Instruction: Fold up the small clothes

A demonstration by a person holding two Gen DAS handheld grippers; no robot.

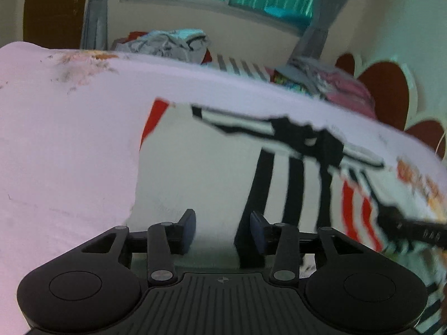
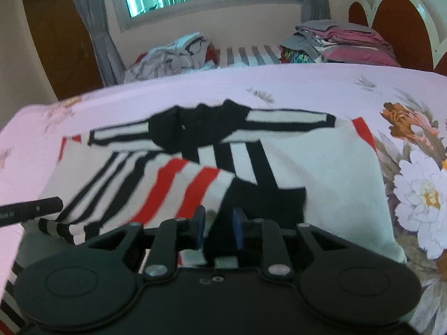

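Note:
A small white garment (image 2: 329, 167) with black and red stripes and a black collar lies spread on the pink bed sheet (image 2: 293, 83); it also shows in the left wrist view (image 1: 195, 167). One striped sleeve (image 2: 173, 192) lies folded across its middle. My left gripper (image 1: 222, 230) is open, low over the garment's white part near its near edge. My right gripper (image 2: 218, 227) has its jaws a little apart over the folded sleeve's black cuff; cloth lies between and under the fingers. The other gripper's black finger (image 2: 30, 209) shows at the left.
The bed sheet (image 1: 69, 153) has a flower print (image 2: 419, 189) at the right. A heap of unfolded clothes (image 2: 173, 55) and a stack of folded ones (image 2: 343, 42) lie at the far side, below a window. A brown headboard (image 2: 399, 28) stands at the right.

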